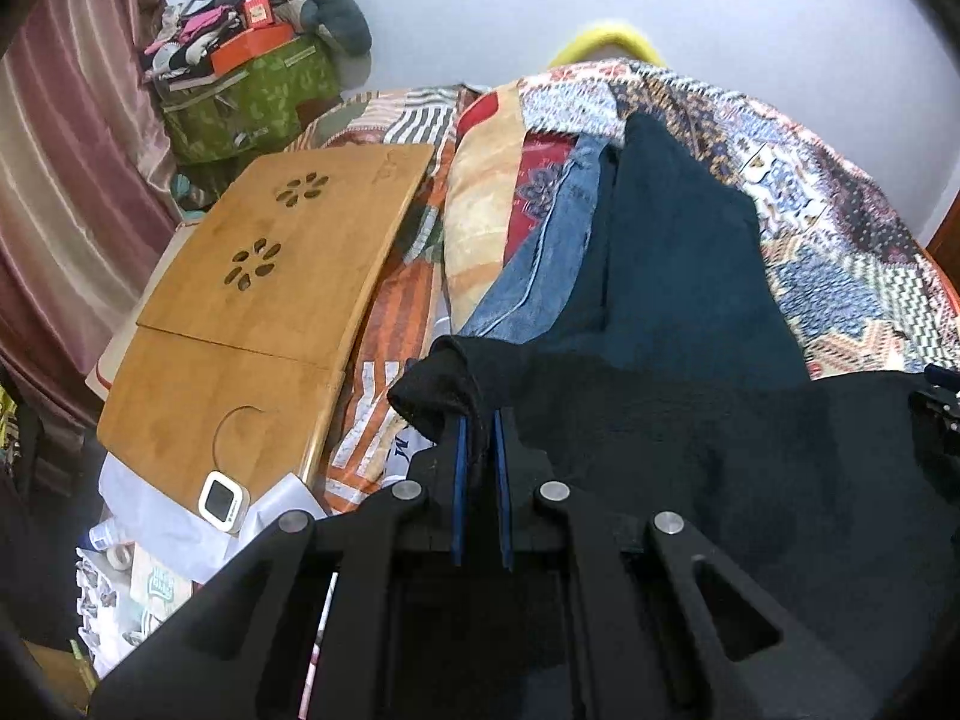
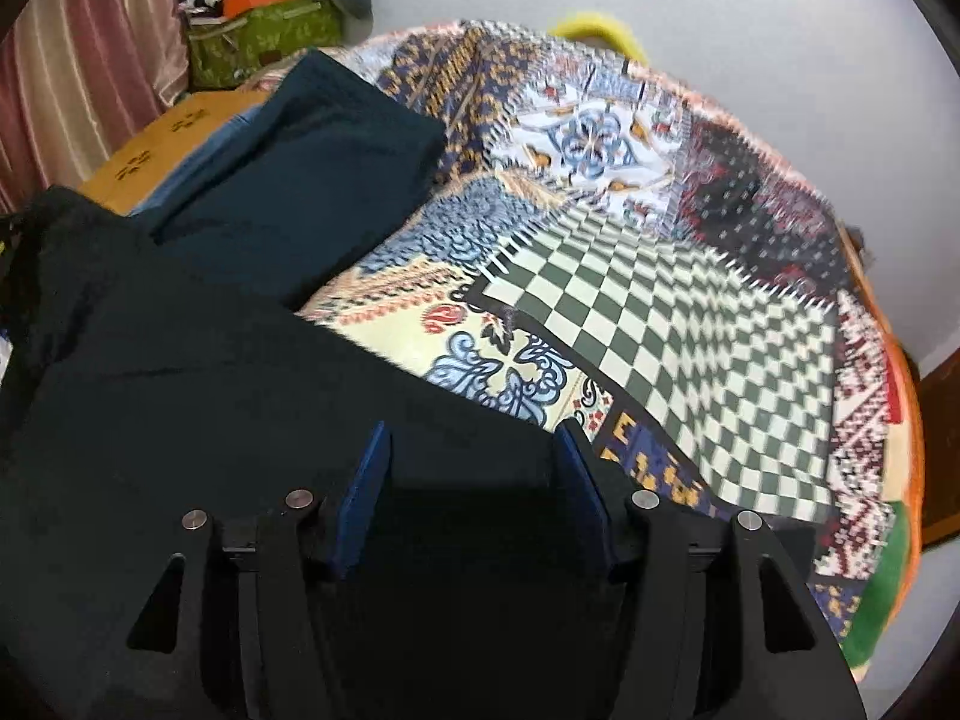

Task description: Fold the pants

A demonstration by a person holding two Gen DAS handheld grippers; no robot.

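Observation:
Black pants (image 1: pixel 690 438) lie across the patterned bedspread (image 1: pixel 840 252) in front of me. My left gripper (image 1: pixel 480 420) is shut on a bunched corner of the black pants at their left edge. In the right wrist view the same black pants (image 2: pixel 210 372) spread to the left and under my right gripper (image 2: pixel 474 438). That gripper is open, its blue pads wide apart over the pants' right edge, holding nothing.
Folded dark teal trousers (image 1: pixel 678 252) and blue jeans (image 1: pixel 552 252) lie beyond the black pants. A wooden lap table (image 1: pixel 264 276) sits at left with a small white timer (image 1: pixel 221 501). A green bag (image 1: pixel 240 96) piled with clutter stands by the curtain. The bedspread (image 2: pixel 690 312) stretches right.

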